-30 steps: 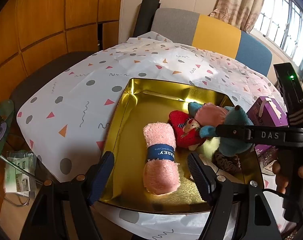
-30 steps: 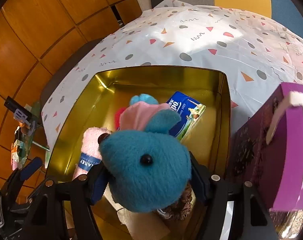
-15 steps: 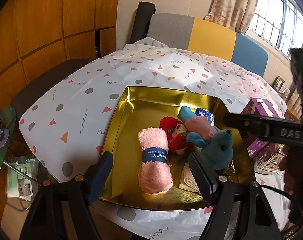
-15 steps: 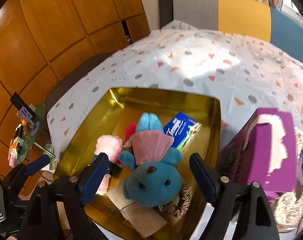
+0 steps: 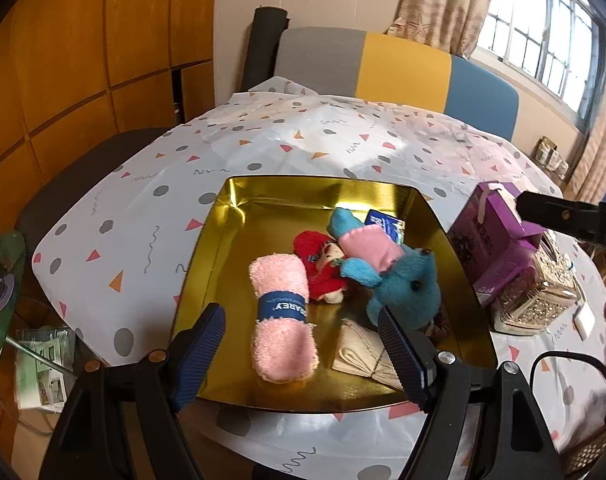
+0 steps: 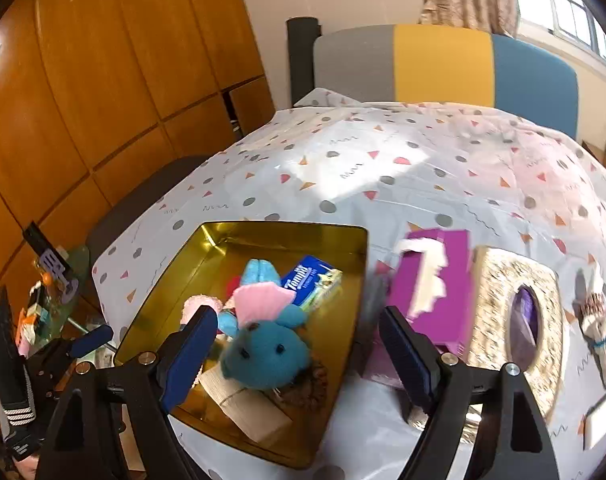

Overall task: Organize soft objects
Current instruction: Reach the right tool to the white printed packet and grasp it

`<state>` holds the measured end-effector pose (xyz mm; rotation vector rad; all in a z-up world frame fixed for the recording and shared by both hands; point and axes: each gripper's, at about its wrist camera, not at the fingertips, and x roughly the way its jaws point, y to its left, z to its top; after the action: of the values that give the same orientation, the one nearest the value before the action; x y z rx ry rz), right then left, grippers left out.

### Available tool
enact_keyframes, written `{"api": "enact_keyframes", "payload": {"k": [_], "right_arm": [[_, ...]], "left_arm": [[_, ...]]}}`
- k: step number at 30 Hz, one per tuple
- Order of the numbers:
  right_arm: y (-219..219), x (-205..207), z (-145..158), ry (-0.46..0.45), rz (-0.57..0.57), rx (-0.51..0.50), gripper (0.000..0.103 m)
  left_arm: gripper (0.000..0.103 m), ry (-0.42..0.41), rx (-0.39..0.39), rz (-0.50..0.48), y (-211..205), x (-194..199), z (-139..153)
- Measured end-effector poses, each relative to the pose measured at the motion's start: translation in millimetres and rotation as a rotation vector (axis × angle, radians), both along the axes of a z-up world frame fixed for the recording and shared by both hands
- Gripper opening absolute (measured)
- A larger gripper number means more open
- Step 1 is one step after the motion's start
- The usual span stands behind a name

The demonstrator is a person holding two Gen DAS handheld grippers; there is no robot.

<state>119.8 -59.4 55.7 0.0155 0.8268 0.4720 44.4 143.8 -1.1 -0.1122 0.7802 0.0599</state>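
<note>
Plush toy (image 5: 403,280) half-covering tissue pack (image 5: 387,225)

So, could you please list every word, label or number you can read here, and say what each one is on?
"Tempo": on the blue tissue pack in the gold tray; the smaller print under it is too blurred to read.
"…AREY": on the blue band around the pink towel roll, seen upside down; its first letters and the small line beside it are unreadable.
Purple box: pattern only, no legible text.
</note>
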Motion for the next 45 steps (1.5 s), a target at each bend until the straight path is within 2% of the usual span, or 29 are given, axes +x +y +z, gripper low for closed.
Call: {"api": "enact_keyframes", "payload": {"k": [12, 19, 23, 27, 28, 32, 35, 38, 42, 45], "right_arm": [[-81.0, -11.1, 7.2, -0.009, -0.163, 0.073, 0.084], [-160.0, -17.8, 3.1, -0.006, -0.33, 0.085, 0.084], [-224.4, -13.6, -17.4, 0.072, -0.482, 0.132, 0.084], [-266.7, -2.1, -45.4, 0.169, -0.569, 0.185, 0.084], [-274.9, 1.7, -52.3, 0.194, -0.588, 0.198, 0.081], [-306.6, 22.3, -84.3, 0.317, -0.645, 0.298, 0.079], [-317.1, 39.9, -100.4, 0.376, -0.669, 0.357, 0.074], [-321.2, 55.3, -113.8, 0.427, -0.673, 0.427, 0.074], [-320.7, 76.4, -130.8, 0.485, -0.669, 0.453, 0.074], [-315.1, 91.7, -139.5, 0.509, -0.66, 0.425, 0.074]], "left_arm": [[0.079, 0.009, 0.032, -0.059, -25.9, -2.1, 1.3], [0.08, 0.025, 0.043, -0.075, -34.9, 1.7, -3.3], [0.08, 0.037, 0.052, -0.098, -45.2, 5.0, -6.2], [0.08, 0.046, 0.067, -0.125, -57.0, 6.7, -7.2], [0.08, 0.048, 0.071, -0.129, -59.4, 7.2, -7.2], [0.08, 0.057, 0.081, -0.142, -67.9, 10.9, -7.3], [0.08, 0.064, 0.088, -0.155, -73.3, 13.6, -9.0], [0.08, 0.079, 0.096, -0.165, -78.8, 16.5, -12.2], [0.08, 0.096, 0.104, -0.17, -82.7, 21.1, -15.9], [0.08, 0.105, 0.104, -0.168, -83.6, 24.3, -17.9]]}}
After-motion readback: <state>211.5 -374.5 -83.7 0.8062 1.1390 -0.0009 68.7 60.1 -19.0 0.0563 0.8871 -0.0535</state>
